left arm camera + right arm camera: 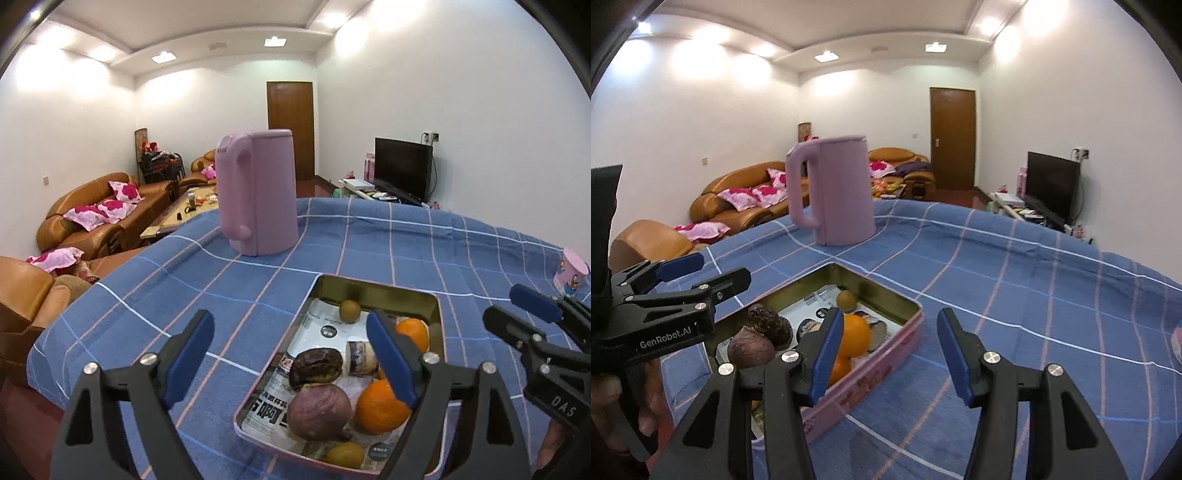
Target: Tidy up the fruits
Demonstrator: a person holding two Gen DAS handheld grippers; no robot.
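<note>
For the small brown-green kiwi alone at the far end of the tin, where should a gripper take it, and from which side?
Grip the kiwi across its round middle, coming down from above. It lies close to the far wall of the tin, so a level approach would likely hit the rim. The printed paper around it is bare, leaving room for both fingers. Neither the left gripper nor the right gripper holds anything.

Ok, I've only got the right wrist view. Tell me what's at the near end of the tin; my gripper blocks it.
Observer: A second kiwi lies there, in the near corner of the tin.
Operator: Identify that pink sliver at my right edge.
Observer: A pink cup with a cartoon print, standing on the cloth.
Operator: Check the left gripper.
Observer: The left gripper is open, with nothing between its fingers.
</note>
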